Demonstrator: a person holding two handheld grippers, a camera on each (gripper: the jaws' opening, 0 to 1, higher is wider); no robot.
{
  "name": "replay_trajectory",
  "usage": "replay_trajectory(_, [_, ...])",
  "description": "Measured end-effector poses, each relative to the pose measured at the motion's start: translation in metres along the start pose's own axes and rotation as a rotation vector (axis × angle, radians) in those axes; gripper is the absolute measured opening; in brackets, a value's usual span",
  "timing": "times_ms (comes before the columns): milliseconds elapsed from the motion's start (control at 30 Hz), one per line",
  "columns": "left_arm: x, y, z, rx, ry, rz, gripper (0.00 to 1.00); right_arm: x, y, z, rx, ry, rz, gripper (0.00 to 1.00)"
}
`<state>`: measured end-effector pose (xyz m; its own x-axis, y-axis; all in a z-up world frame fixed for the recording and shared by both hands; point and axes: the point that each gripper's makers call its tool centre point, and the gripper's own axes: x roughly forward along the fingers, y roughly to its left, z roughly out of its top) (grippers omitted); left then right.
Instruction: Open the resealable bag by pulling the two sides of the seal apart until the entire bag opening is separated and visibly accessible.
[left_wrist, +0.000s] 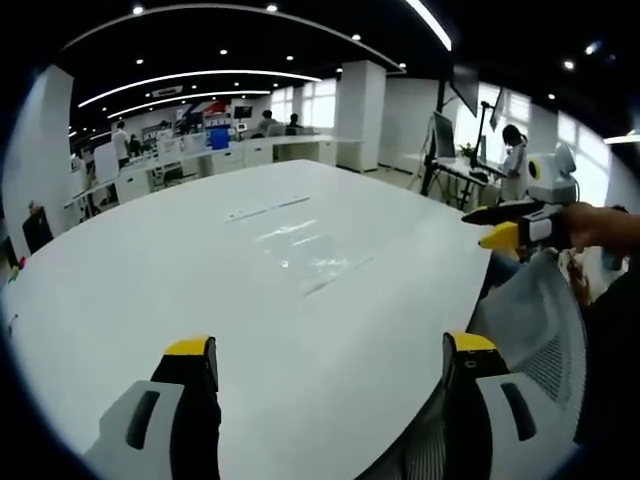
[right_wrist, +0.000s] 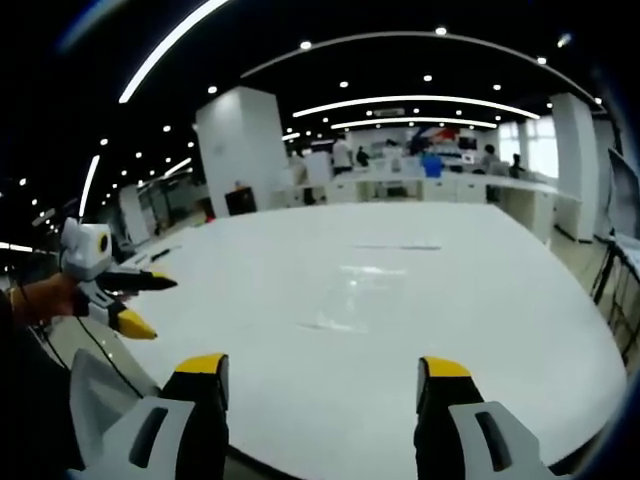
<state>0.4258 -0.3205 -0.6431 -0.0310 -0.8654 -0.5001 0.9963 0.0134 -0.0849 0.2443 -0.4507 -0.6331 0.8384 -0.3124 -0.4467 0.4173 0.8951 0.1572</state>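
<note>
Left gripper view: my left tongs (left_wrist: 330, 365) spread, empty, over near table (left_wrist: 150, 270) edge. My right tongs (right_wrist: 320, 385) likewise spread, empty; both held back, approach not begun. Resealable bag (left_wrist: 305, 245) flat mid-table, clear, seal apparently unopened, well apart from both, ready for two-sided pinch.

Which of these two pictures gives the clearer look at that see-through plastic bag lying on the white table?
The left gripper view: the resealable bag lies flat there, its glossy film and seal strip standing out against the white table. In the right gripper view the bag is a fainter sheen, farther off.
</note>
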Motion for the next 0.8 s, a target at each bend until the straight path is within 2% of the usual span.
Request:
replay_trajectory(333, [0.012, 0.004, -0.002, 0.054, 0.039, -0.01, 0.87, 0.001, -0.002, -0.005, 0.006, 0.016, 0.002, 0.75])
replay_trajectory(800, [0.03, 0.021, 0.0, 0.057, 0.053, 0.003, 0.84, -0.004, -0.006, -0.015, 0.02, 0.03, -0.017, 0.75])
